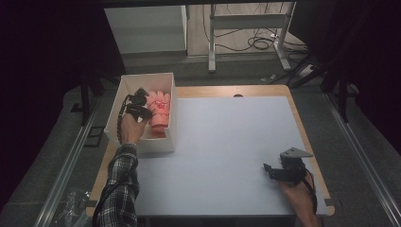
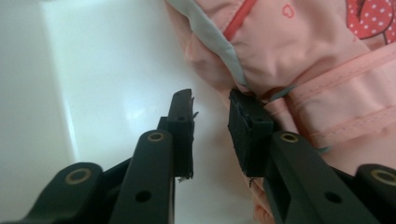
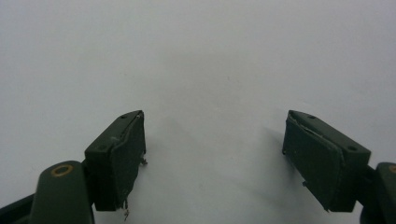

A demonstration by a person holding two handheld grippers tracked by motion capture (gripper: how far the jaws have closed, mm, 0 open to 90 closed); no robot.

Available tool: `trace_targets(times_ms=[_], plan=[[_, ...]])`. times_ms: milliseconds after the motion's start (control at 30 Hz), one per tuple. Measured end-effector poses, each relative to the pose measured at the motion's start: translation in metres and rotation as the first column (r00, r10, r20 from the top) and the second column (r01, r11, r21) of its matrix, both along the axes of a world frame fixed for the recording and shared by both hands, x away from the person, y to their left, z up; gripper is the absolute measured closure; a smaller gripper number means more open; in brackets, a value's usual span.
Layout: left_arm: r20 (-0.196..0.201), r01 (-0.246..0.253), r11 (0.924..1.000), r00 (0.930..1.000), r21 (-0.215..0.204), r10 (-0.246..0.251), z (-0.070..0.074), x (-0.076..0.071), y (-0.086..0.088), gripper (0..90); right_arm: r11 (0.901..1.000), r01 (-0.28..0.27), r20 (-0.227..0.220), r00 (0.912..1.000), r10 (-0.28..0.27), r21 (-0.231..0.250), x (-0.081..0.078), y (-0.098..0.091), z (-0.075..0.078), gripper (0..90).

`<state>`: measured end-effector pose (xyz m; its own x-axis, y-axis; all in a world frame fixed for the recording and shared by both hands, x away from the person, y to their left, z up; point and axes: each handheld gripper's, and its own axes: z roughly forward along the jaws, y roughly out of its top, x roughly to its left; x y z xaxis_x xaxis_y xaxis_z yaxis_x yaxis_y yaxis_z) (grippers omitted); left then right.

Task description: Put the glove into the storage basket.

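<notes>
So the pink garment (image 1: pixel 159 112) is bundled up in the white box (image 1: pixel 124 85) at the table's (image 1: pixel 227 156) far left corner. The left gripper (image 2: pixel 211 107) is down in there at the bundle's left side. Its jaws sit close together with a narrow gap left, and nothing's in that gap; one jaw's outer face touches the fabric next to a grey trim edge, the other is over bare box floor.

The right gripper (image 3: pixel 212 140) is near the table's near right corner, well apart from the box, jaws wide over plain white surface.

No readable writing, just small heart prints and a red patch with white dots. What kind of garment it is I can't tell, it's too crumpled.
</notes>
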<state>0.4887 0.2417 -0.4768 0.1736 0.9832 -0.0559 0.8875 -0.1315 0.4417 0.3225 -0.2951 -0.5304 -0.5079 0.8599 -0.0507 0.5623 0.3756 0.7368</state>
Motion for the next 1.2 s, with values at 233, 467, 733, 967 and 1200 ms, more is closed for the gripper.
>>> trace_targets(times_ms=[233,467,733,967,1200], plan=[[0.002,-0.017,0.9997,0.9999,0.020,0.016,0.001,0.003,0.001,62.4,1.0000,0.000,0.000,1.0000,0.000,0.000,0.000,0.000,0.000,21.4],[0.022,-0.045,0.9974,0.9988,0.056,0.044,0.005,-0.003,0.013,41.6,1.0000,0.000,0.001,1.0000,0.000,0.000,0.000,0.000,0.000,21.4],[0.087,-0.047,0.9967,0.9954,0.067,0.041,0.025,-0.016,0.015,28.3,1.0000,-0.001,-0.001,1.0000,0.001,0.000,0.000,0.000,0.000,21.4],[0.155,0.004,0.9991,0.9878,0.043,-0.011,0.040,-0.035,0.009,16.9,1.0000,0.000,-0.001,1.0000,0.000,-0.001,0.000,0.000,0.000,21.4],[0.180,0.030,0.9994,0.9832,0.017,-0.033,0.040,-0.041,0.011,12.0,1.0000,0.000,-0.001,1.0000,0.000,0.000,0.000,0.000,0.000,21.4]])
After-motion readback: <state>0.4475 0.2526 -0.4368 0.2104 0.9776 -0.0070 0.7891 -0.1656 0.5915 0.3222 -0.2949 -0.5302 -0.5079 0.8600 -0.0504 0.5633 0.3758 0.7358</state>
